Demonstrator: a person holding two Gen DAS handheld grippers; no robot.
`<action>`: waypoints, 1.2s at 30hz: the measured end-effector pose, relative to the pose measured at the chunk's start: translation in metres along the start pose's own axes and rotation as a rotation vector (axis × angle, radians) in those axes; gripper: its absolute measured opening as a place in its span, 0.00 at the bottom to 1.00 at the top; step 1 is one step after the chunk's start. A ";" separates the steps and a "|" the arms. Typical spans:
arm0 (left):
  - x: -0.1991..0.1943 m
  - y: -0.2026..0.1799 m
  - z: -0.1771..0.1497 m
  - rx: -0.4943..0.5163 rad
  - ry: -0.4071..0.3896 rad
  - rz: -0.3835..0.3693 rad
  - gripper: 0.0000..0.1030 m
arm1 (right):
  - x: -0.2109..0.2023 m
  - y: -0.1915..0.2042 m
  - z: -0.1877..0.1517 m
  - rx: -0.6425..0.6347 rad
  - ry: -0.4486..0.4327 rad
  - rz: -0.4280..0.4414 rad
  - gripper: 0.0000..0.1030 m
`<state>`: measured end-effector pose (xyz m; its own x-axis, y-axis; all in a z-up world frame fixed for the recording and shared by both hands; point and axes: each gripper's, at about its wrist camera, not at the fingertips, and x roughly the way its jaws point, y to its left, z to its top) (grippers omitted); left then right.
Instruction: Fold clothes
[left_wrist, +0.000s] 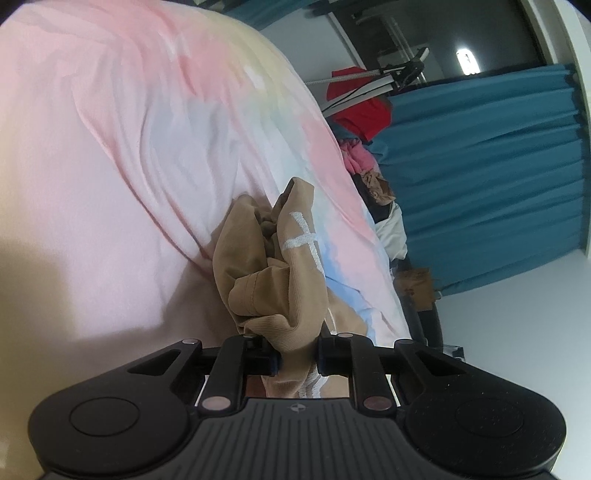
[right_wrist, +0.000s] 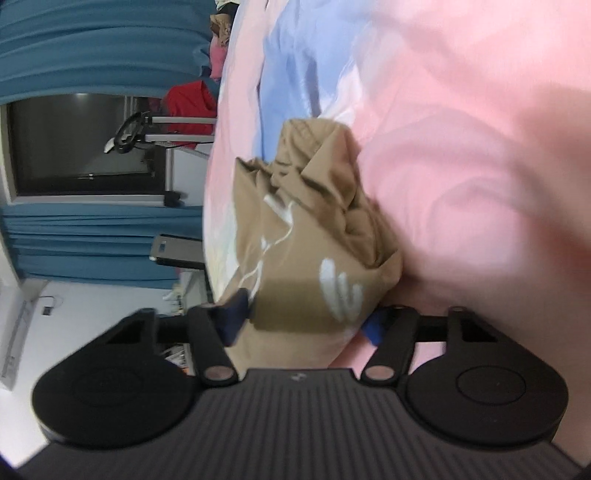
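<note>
Your left tongs (left_wrist: 297, 356) pinch the limp tan ribbed garment with white embroidery (left_wrist: 273, 280) bunched on the pastel bedsheet (left_wrist: 110, 166), right tongs (right_wrist: 306, 321) straddle its bulk unclamped; grab an edge, it's floppy.

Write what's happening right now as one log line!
left gripper: shut on tan garment | right gripper: jaws around bunched tan garment, grip unclear | surface: pink pastel sheet | fold: not yet done
</note>
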<state>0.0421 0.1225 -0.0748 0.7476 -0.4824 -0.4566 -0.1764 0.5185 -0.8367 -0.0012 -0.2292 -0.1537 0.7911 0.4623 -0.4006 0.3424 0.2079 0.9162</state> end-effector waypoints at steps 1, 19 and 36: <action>0.000 -0.001 -0.001 0.008 -0.001 0.002 0.18 | -0.001 0.001 -0.002 -0.015 -0.005 -0.002 0.52; 0.015 -0.092 0.016 0.053 0.085 -0.044 0.17 | -0.043 0.071 0.043 -0.113 -0.122 0.098 0.30; 0.308 -0.282 -0.041 0.257 0.217 -0.179 0.20 | -0.080 0.149 0.298 -0.302 -0.469 0.009 0.30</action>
<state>0.2956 -0.2013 0.0084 0.5945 -0.7052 -0.3863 0.1314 0.5592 -0.8186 0.1374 -0.4921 0.0168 0.9576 0.0466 -0.2843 0.2291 0.4752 0.8495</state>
